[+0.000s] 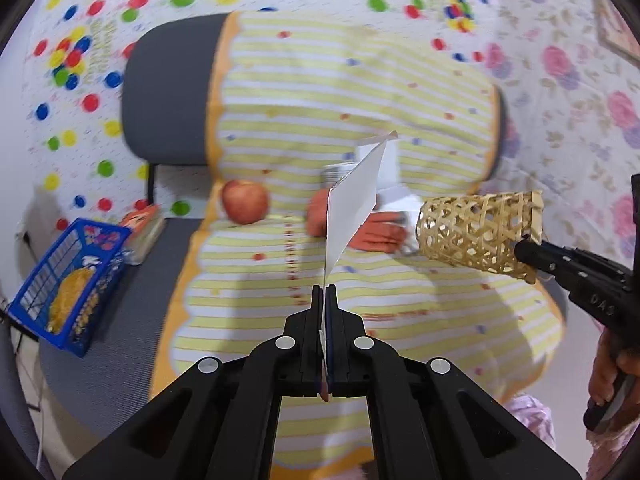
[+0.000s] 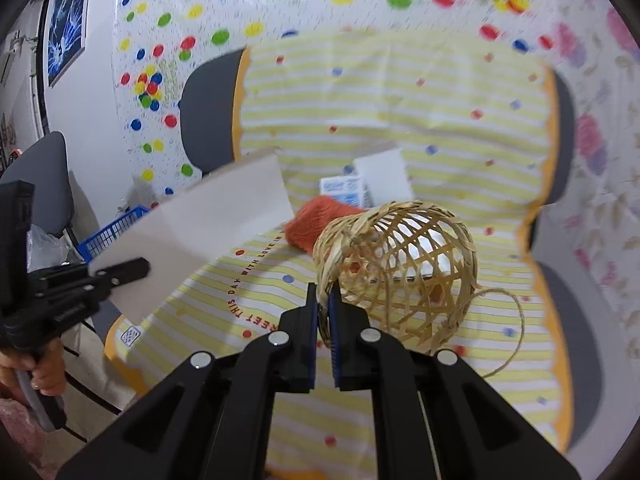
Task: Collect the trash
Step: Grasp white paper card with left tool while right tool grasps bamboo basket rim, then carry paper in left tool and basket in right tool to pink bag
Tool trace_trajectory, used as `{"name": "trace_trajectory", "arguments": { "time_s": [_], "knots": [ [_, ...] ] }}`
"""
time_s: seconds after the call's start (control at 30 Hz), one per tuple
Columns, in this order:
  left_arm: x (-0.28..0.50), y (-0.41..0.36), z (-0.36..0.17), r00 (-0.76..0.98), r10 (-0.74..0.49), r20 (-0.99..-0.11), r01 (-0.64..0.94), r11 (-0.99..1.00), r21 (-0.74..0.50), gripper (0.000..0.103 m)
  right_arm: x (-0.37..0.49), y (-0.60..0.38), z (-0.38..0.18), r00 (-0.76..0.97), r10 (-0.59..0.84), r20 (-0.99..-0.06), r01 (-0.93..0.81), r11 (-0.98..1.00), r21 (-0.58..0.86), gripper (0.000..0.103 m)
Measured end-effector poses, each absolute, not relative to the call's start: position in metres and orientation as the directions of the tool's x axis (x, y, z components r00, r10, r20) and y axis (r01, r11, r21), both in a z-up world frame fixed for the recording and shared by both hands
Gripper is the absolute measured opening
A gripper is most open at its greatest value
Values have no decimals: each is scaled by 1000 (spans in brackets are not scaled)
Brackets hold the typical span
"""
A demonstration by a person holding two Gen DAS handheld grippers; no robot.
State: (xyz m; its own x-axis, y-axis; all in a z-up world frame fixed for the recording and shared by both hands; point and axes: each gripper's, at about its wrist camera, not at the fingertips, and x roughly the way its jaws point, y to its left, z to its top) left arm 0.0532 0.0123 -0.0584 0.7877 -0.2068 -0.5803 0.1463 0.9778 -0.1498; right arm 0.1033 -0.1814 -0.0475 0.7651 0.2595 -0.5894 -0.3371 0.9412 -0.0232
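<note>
My left gripper [image 1: 324, 290] is shut on the lower edge of a white sheet of card [image 1: 354, 196], which stands upright above the striped cloth; from the right wrist view the same card [image 2: 208, 232] slants at the left, pinched by the left gripper [image 2: 138, 267]. My right gripper [image 2: 323, 292] is shut on the rim of a woven bamboo basket [image 2: 400, 268], held on its side with its open mouth toward the camera. In the left wrist view that basket [image 1: 480, 232] hangs at the right from the right gripper [image 1: 524, 250].
A yellow-striped cloth [image 1: 360, 92] covers a grey sofa. On it lie an apple [image 1: 245, 201], an orange furry item [image 2: 320, 220] and a white and blue carton [image 2: 346, 190]. A blue wire crate [image 1: 68, 280] stands at the left. A jute string [image 2: 508, 340] trails from the basket.
</note>
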Motion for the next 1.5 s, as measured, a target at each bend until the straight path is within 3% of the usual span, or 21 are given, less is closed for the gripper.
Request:
{"name": "trace_trajectory", "arguments": {
  "time_s": [0.4, 0.87, 1.13, 1.5],
  "knots": [
    [11, -64, -56, 722, -383, -575, 369, 918, -148, 1, 9, -243, -37, 818, 96, -567, -116, 993, 1, 6],
    [-36, -174, -81, 526, -604, -599, 671, 727, -144, 1, -108, -306, -59, 746, -174, -642, 205, 978, -27, 6],
    [-58, -224, -107, 389, -632, -670, 770, 622, -139, 1, -156, -329, -83, 664, -251, -704, 332, 943, -24, 6],
    [-57, -267, -138, 249, -609, -753, 828, 537, -161, 7, -148, -354, -132, 559, -229, -797, 373, 928, -5, 6]
  ]
}}
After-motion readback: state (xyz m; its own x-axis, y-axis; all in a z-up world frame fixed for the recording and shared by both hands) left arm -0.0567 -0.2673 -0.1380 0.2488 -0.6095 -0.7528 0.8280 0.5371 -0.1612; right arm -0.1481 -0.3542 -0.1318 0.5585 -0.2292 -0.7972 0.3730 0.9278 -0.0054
